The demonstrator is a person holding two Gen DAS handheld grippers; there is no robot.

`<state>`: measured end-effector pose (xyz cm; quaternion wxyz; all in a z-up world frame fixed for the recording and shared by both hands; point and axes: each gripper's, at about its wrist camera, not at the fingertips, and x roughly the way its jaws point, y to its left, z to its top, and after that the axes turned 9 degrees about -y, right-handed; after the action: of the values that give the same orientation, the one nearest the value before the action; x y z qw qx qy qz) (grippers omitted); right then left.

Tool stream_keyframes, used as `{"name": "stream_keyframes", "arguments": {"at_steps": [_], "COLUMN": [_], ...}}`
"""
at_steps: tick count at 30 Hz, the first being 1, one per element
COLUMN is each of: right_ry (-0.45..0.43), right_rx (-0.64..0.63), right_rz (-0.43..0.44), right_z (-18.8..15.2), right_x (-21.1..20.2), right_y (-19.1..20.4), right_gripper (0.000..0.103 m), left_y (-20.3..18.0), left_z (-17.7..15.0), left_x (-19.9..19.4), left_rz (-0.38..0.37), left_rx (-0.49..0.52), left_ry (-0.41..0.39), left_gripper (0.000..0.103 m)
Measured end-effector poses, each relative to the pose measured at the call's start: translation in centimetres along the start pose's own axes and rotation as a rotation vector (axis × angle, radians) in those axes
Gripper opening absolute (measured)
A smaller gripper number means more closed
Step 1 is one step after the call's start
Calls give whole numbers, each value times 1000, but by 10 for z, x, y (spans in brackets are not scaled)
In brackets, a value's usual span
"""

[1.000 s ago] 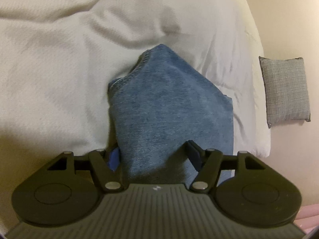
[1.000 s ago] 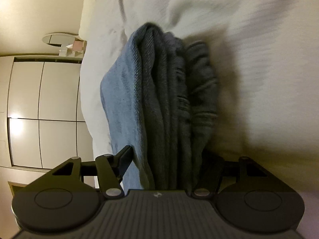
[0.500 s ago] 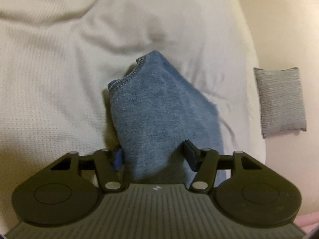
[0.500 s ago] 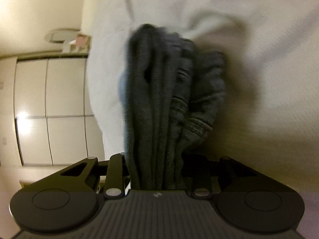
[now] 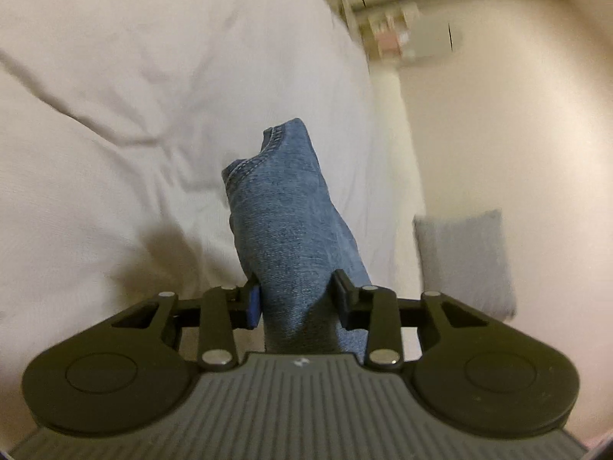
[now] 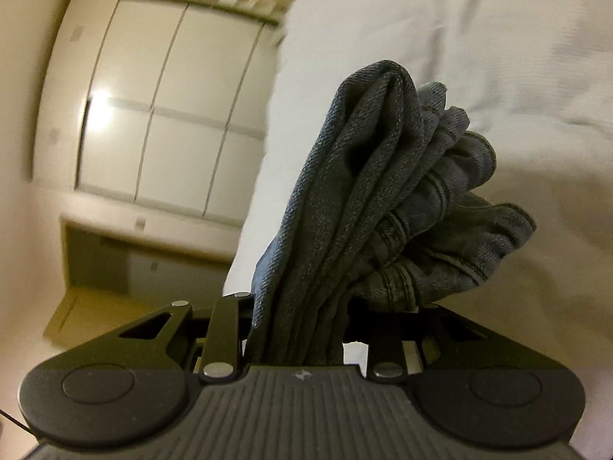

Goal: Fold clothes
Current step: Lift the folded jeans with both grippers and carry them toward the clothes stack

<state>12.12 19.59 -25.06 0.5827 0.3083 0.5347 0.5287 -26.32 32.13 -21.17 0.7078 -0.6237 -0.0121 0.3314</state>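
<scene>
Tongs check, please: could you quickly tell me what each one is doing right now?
Left tongs: have just been closing, now clamped on the folded jeans.
Right tongs: closed on the same jeans' bunched layers.

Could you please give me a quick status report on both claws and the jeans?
Left claw just closed on folded jeans. Right claw clamped on the bunched end. Jeans lifted over white bedding. Nothing in the way.

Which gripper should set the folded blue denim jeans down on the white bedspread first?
Probably the left gripper: it pinches one flat layer of the folded blue denim jeans; the right gripper's bundle sags loosely.
</scene>
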Motion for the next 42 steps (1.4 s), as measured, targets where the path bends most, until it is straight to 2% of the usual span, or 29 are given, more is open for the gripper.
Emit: {"name": "stream_keyframes", "arguments": {"at_steps": [4,10,16,20,24,27,32,35,38,42], "right_ry": [129,375,636,776,857,896,936,967,1005,1064], "right_rx": [-58,-89,-155,-202,-227,-252,-315,-345,-382,-420], "right_rz": [69,198,298,335,346,368,484,562,620,646], "right_z": [-5,-47,-132,-207,-294,-361,-466,-516,-560,-603], "right_x": [20,82,169,231,293,343,435,490,542,612], "right_y": [56,130,196,236,276,321,414,458,492,496], "right_gripper": [29,29,29,29,29,29,29,29,29,29], "left_y": [-12,-9,35,81,132,158,197,217,243,291], "left_z": [13,34,52,81,145,211,316,367,400,423], "left_x": [-85,-221,-346,-419,-503,-559,-658,-695,-712,-715], "left_rz": [16,61,108,129,125,118,100,106,133,190], "left_rx": [-44,-86,-150,-207,-236,-236,-182,-133,-109,-117], "left_ry": [-160,-435,-692,-796,-852,-897,-1002,-1080,-1139,-1156], "left_gripper": [31,31,31,31,30,30,30,31,31,31]}}
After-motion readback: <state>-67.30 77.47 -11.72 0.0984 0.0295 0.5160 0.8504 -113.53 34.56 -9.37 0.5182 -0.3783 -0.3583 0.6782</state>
